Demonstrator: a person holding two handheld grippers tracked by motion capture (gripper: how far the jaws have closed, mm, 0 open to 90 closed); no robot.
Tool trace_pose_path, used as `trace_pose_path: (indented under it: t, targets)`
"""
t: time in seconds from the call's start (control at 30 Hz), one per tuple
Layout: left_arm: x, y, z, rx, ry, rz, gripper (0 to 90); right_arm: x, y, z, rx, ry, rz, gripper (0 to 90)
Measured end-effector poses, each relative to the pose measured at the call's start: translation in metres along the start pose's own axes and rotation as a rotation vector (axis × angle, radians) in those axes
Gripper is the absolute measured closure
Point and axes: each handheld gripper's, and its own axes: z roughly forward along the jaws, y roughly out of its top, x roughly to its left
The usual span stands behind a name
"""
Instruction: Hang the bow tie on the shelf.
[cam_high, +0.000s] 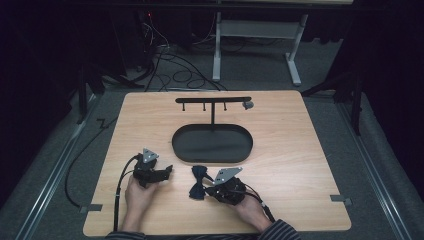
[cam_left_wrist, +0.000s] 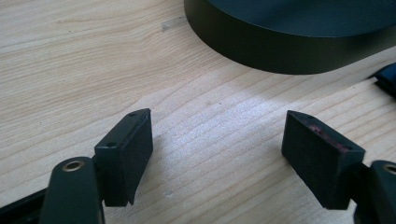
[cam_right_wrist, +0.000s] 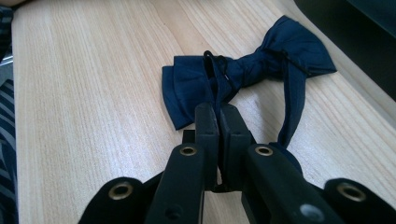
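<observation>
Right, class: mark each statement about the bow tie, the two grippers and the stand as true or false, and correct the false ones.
1. The right gripper is shut on the bow tie's strap. True.
2. The left gripper holds the bow tie. False: its jaws stand open over bare table.
3. The bow tie lies inside the black oval tray. False: it lies on the table in front of the tray.
4. A T-shaped rack rises from the tray. True.
</observation>
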Motion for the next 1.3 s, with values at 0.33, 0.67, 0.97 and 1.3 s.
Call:
trace_pose_path:
  t: [0.33,0.67,0.97,1.3]
  targets:
    - [0.000,0.000,0.000,0.000,0.000,0.000,25.3,-0.001,0.002,-0.009,-0.030,-0.006,0.014,89.4]
    - [0.000,0.000,0.000,0.000,0.000,0.000,25.3,-0.003,0.005,-0.019,-0.057,-0.017,0.025,89.3]
    - [0.000,0.000,0.000,0.000,0.000,0.001,25.3,-0.003,0.007,-0.031,-0.088,-0.033,0.023,89.4]
    - [0.000,0.000,0.000,0.000,0.000,0.000,25.3,-0.005,0.012,-0.044,-0.113,-0.046,0.019,89.5]
